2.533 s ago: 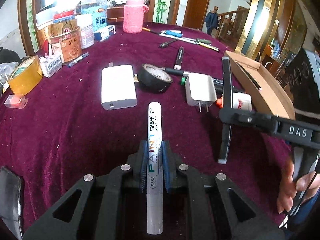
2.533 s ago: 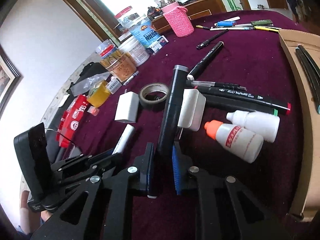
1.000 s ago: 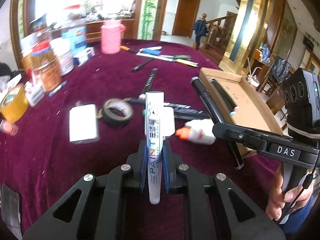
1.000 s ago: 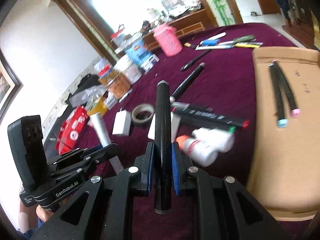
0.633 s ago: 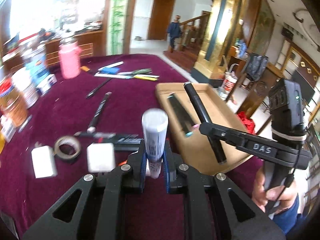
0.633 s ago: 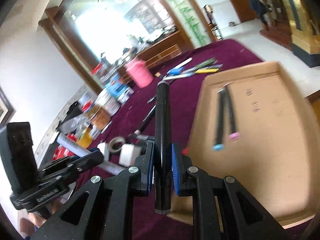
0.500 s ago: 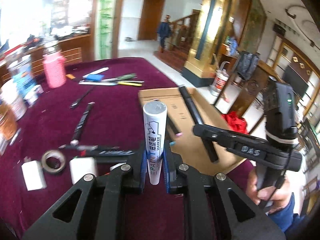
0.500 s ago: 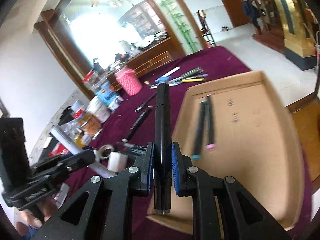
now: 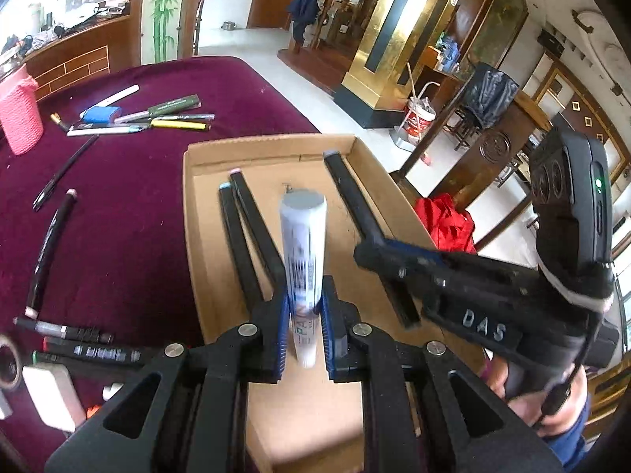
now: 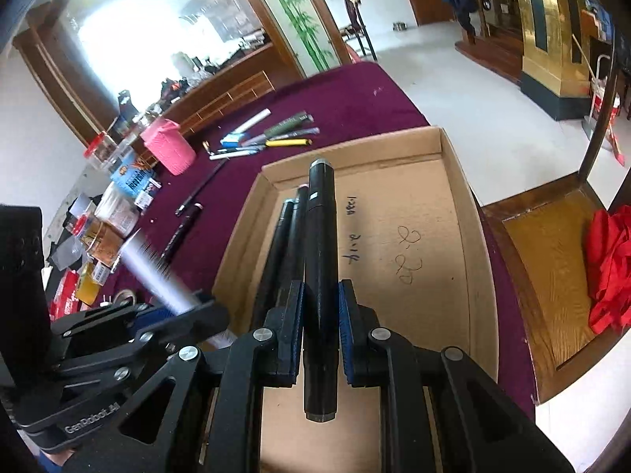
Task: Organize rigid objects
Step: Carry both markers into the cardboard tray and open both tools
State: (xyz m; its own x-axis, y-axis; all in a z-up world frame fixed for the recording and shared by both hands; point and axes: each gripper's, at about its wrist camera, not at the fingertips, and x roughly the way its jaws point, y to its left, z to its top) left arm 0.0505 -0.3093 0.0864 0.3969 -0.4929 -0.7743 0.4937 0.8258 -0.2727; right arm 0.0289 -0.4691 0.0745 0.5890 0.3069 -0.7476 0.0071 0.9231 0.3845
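Observation:
My left gripper (image 9: 303,307) is shut on a white paint marker (image 9: 303,244) and holds it tilted above the cardboard tray (image 9: 205,197). My right gripper (image 10: 320,307) is shut on a black marker (image 10: 321,244) and holds it over the same tray (image 10: 453,213); it shows in the left wrist view (image 9: 366,252) at the right, and its black marker (image 9: 351,197) points into the tray. Two black markers (image 9: 240,228) lie side by side in the tray, also seen in the right wrist view (image 10: 286,232).
On the maroon tablecloth (image 9: 118,197) lie several pens (image 9: 157,118), a black marker (image 9: 49,244), a pink knitted cup (image 9: 17,118), a white charger (image 9: 51,394) and tins (image 10: 114,213). The table edge and a wooden chair (image 10: 552,276) with red cloth (image 10: 609,272) are at the right.
Both grippers have lifted their markers off the table and swung to the right, from over the clutter to over the cardboard tray. Both stay shut on their markers.

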